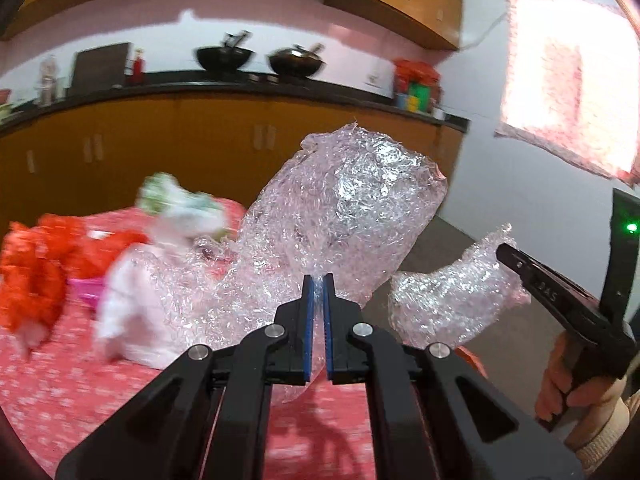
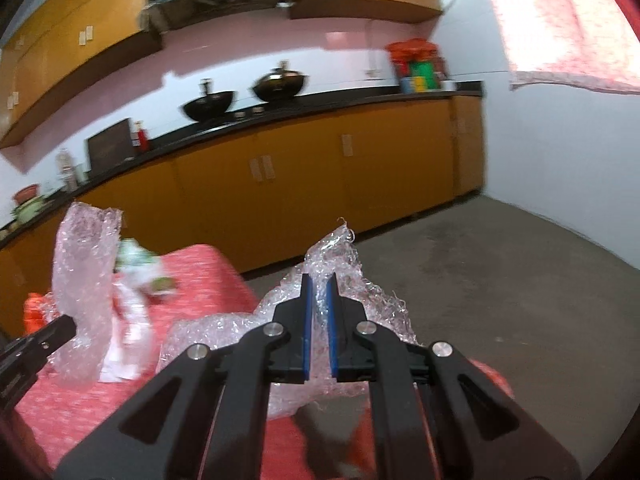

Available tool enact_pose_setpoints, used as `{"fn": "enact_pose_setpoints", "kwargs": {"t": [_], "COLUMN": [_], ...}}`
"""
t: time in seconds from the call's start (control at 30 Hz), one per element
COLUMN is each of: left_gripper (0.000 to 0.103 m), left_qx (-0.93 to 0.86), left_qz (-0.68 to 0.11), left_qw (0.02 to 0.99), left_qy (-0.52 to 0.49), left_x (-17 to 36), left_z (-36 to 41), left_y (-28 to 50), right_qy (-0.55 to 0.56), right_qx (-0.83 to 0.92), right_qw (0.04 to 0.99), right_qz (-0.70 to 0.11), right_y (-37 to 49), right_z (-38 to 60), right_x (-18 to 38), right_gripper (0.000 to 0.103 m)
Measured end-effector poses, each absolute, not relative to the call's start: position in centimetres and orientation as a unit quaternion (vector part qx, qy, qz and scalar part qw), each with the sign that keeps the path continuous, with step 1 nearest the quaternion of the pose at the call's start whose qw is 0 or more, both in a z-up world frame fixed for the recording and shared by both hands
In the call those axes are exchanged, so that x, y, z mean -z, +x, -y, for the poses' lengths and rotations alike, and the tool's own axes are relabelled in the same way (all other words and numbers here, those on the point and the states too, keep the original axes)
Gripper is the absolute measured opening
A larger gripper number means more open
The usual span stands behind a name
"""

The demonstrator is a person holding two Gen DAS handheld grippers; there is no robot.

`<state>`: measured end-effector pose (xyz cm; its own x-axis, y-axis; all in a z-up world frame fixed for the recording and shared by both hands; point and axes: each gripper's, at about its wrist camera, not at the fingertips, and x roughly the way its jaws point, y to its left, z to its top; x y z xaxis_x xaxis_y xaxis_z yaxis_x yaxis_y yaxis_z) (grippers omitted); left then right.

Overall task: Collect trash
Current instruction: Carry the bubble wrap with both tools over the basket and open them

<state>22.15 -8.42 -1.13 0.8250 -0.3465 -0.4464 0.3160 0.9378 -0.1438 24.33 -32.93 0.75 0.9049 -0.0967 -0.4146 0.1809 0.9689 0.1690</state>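
a table under a red speckled cloth carries blurred orange and white litter. above it, one crinkled clear plastic sheet is pinched in the left gripper, another crumpled clear piece in the right gripper.

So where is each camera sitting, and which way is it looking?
Left wrist: sits on the left gripper, looking along its fingers at the clear plastic bag they pinch, over the red tablecloth; the right gripper and hand show at the right.
Right wrist: sits on the right gripper, shut on crinkled clear plastic; the left gripper's tip shows at the left.
Both share: the kitchen counter with two black woks.
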Motion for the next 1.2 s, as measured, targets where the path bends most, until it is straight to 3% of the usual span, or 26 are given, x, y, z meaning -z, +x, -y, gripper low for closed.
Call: {"fn": "enact_pose_setpoints", "kwargs": {"t": [0.63,1.2], "left_gripper": [0.004,0.004], "left_qx": [0.3,0.311], "left_qz": [-0.386,-0.451], "left_qw": [0.873,0.836], "left_qy": [0.012,0.014], "left_x": [14.7,18.9], "left_z": [27.4,31.9], "left_y": [25.0,27.3], "right_qy": [0.124,0.151], "right_qx": [0.236,0.223], "right_qw": [0.914,0.9], "right_qz": [-0.305,-0.342], "right_y": [22.6,26.1], "right_z": [49.0,51.8], "right_x": [13.7,19.0], "right_gripper": [0.008,0.012]}}
